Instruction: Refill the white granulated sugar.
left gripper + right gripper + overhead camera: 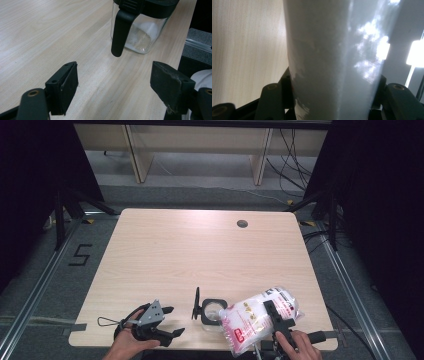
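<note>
**Bag tipped toward the jar's open mouth**

The right gripper (281, 324) clenched a plastic bag (257, 320) of white grains, its jaws pressed on either side of the bag's body, as the right gripper view showed with the pale film bulging between them. The bag's long axis ran from the near right, where the right hand (302, 347) gripped, up and left across the counter (200, 250), and its low left corner sat just over the rim of the jar (212, 312). That was the relation on which the pour turned: the bag's corner lay touching or just above the jar's mouth, and I could not tell which.

The jar stood upright near the counter's front edge, its black lid (196, 304) flipped open to the left and standing on edge. In the left gripper view a thin layer of white showed at the jar's bottom, so filling seemed barely begun.

The left gripper (170, 320) rested on the counter well left of the jar, jaws released and holding nothing, pointed toward it. The right hand was far nearer. The next move likely called for raising the bag's far end.
</note>
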### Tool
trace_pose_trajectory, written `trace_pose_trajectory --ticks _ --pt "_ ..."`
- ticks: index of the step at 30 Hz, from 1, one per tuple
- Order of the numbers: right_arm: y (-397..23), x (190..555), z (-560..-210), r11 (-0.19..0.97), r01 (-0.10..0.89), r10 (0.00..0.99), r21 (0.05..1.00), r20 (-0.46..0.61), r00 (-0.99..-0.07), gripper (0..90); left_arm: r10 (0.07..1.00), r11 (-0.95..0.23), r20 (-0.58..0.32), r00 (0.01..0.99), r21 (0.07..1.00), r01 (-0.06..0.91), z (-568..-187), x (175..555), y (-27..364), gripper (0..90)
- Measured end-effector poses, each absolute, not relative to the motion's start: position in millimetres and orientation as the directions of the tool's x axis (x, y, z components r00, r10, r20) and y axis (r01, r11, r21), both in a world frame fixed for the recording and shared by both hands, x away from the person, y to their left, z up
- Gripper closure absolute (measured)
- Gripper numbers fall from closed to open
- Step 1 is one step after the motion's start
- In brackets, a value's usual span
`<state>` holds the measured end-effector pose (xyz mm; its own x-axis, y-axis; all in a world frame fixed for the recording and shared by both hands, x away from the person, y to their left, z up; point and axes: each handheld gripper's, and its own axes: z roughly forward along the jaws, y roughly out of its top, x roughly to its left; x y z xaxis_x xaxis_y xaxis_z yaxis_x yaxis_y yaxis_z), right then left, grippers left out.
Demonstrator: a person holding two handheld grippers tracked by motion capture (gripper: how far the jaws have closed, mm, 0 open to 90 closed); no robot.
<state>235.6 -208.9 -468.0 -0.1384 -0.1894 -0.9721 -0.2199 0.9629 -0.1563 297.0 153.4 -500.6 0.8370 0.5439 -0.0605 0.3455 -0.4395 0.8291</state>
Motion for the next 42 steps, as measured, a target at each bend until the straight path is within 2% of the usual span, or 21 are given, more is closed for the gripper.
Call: trace_pose_trajectory --ticks 2,3,8,9,11,13,19,42 --pt "-207.8 234.7 -466.7 0.962 -0.215 -0.204 -0.171 -0.968 -0.146 43.6 0.543 -0.444 -0.058 0.838 0.827 0.345 -500.6 297.0 153.5 22.1" --pt "-208.8 233.3 -469.2 0.97 -0.198 -0.171 -0.138 -0.972 -0.161 43.6 0.541 -0.445 -0.06 0.839 0.826 0.346 -500.5 297.0 153.6 22.1" --pt "-207.3 234.7 -467.0 0.96 -0.218 -0.211 -0.177 -0.967 -0.144 43.6 0.535 -0.447 -0.069 0.842 0.823 0.351 -500.4 297.0 153.1 22.0" --pt "-208.4 234.1 -468.9 0.968 -0.203 -0.181 -0.149 -0.972 -0.152 43.6 0.539 -0.447 -0.065 0.84 0.823 0.351 -500.5 296.7 152.8 22.0" --pt "-206.8 235.1 -465.2 0.954 -0.219 -0.236 -0.205 -0.963 -0.127 43.6 0.541 -0.446 -0.065 0.839 0.823 0.351 -501.0 296.6 152.2 22.0" --pt "-206.4 232.8 -463.6 0.959 -0.188 -0.242 -0.213 -0.959 -0.149 43.6 0.522 -0.475 -0.029 0.853 0.82 0.318 -500.2 298.7 153.6 22.0" --pt "-206.6 233.1 -462.0 0.955 -0.192 -0.257 -0.228 -0.956 -0.141 43.6 0.54 -0.455 -0.053 0.84 0.821 0.344 -501.1 297.2 152.5 22.0" --pt "-206.8 232.5 -462.6 0.957 -0.186 -0.253 -0.224 -0.956 -0.15 43.6 0.541 -0.447 -0.063 0.839 0.823 0.35 -500.9 296.7 152.3 22.0"
